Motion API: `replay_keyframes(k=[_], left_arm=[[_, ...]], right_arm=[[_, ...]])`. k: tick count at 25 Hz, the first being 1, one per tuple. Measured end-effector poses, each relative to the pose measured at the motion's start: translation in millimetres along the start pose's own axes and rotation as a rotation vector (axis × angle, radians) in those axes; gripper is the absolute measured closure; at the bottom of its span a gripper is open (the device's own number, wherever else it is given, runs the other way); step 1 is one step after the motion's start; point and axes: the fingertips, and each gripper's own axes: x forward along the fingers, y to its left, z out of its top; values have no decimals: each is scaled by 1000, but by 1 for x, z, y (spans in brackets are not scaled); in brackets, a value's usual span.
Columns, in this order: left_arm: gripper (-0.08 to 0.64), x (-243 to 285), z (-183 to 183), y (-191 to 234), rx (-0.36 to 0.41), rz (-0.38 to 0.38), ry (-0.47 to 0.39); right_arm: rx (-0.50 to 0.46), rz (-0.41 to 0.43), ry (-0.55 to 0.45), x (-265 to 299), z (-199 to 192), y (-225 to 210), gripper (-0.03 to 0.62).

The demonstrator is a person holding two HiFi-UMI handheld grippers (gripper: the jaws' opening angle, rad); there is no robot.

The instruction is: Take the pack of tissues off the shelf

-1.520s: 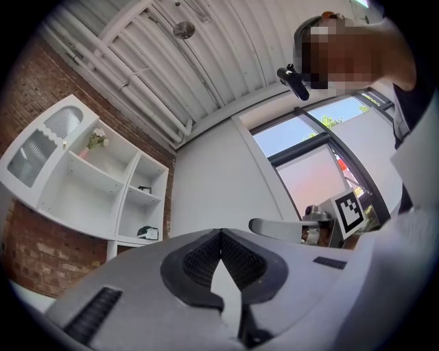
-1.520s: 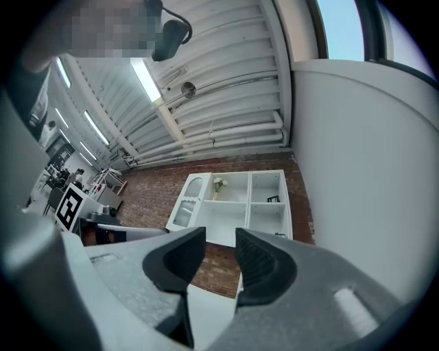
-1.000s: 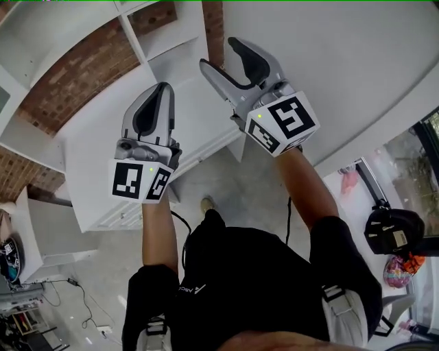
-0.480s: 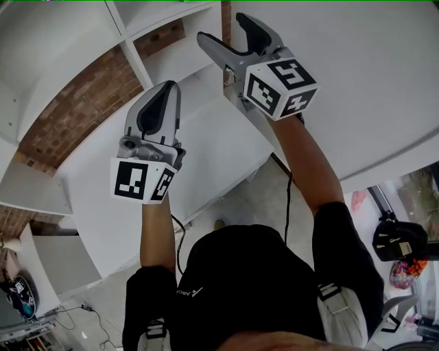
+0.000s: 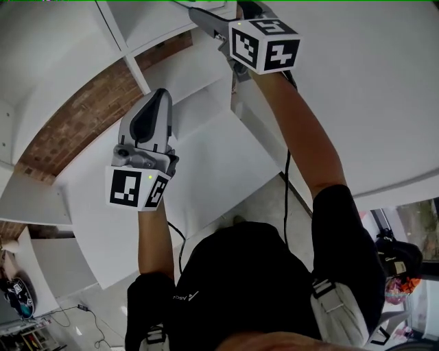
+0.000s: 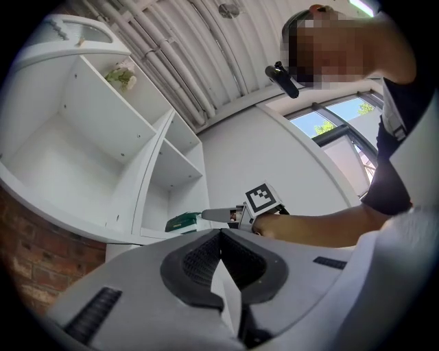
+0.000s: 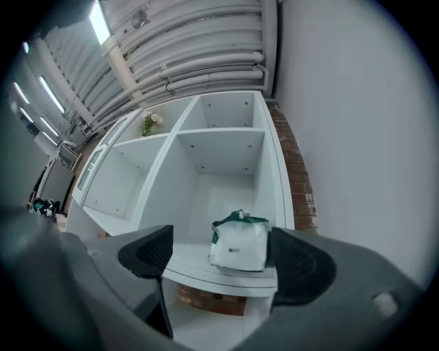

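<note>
The pack of tissues (image 7: 239,241), white with a green top, stands on a white shelf board (image 7: 195,266) in the lower right compartment. My right gripper (image 7: 219,255) is raised in front of it; its jaws are opening, and the pack shows in the gap beyond the pads without touching them. In the left gripper view the pack (image 6: 182,221) is a green shape just past the right gripper (image 6: 209,216). In the head view the right gripper (image 5: 219,9) reaches to the top edge. My left gripper (image 5: 155,115) hangs lower and to the left, shut with nothing in it (image 6: 221,236).
The white shelf unit (image 5: 140,68) has several open compartments against a brick wall (image 5: 82,116). A small bunch of flowers (image 7: 149,123) sits in an upper left compartment. A plain white wall (image 5: 370,82) runs along the right. A cable lies on the floor (image 5: 82,312).
My right gripper has risen and moved forward toward the shelf, with its jaws spreading wider. The left gripper has stayed shut and shifted only a little.
</note>
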Motion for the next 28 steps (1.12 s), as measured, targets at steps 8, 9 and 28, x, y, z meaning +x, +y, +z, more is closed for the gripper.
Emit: replay_keyframes(k=[8, 9, 28], left_arm=[[561, 22, -6, 28, 15, 36, -8], [561, 23, -7, 31, 15, 39, -9], [561, 24, -7, 42, 32, 61, -8]], right_arm=[[10, 24, 46, 54, -15, -19, 141], [9, 29, 50, 58, -16, -18, 141], [-98, -72, 146, 88, -31, -23, 296]])
